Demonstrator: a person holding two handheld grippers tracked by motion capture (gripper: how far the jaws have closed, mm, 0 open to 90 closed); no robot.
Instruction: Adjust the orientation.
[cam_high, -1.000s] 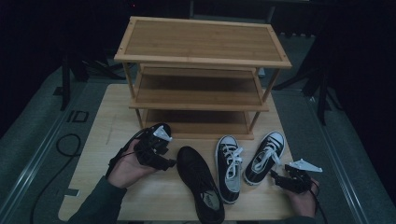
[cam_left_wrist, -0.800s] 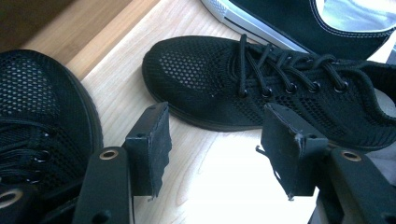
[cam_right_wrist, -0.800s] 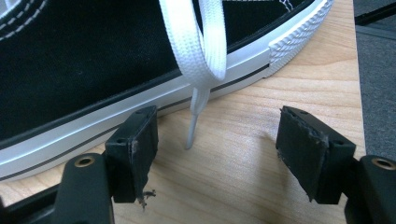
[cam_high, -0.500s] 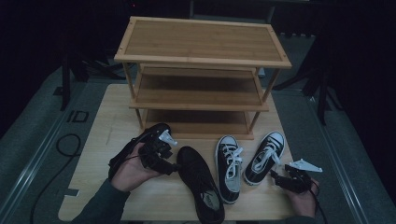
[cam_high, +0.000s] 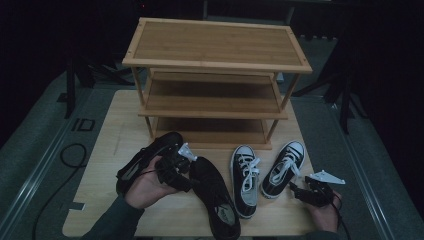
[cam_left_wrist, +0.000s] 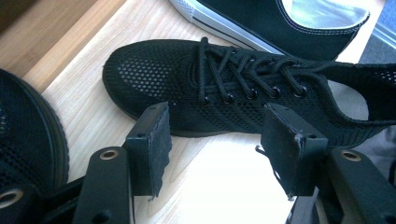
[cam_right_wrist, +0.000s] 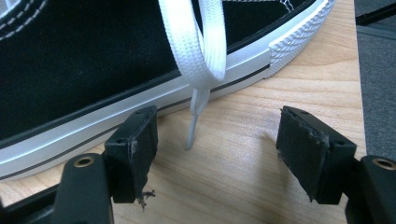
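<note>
While both hands rest at the table's near edge:
Left gripper (cam_left_wrist: 215, 140): jaws spread wide, nothing between them, over bare wooden tabletop (cam_left_wrist: 224, 186).
Black mesh lace-up shoe (cam_left_wrist: 224, 88): just beyond the left gripper's pads, lying crosswise on its sole.
Right gripper (cam_right_wrist: 217, 149): jaws likewise apart, clasping nothing.
Black canvas sneaker with white rubber sole (cam_right_wrist: 93, 60): just ahead of the right gripper, its white lace (cam_right_wrist: 198, 51) hanging down between the pads.
Three-tier bamboo shoe rack (cam_high: 215, 75): farther back.

The high view is dim and grainy, its surroundings sunk in near-black with light falling only on the desk (cam_high: 125, 130) and wooden shoe rack (cam_high: 215, 45), while both gripper views are brighter, evenly lit and sharp.
</note>
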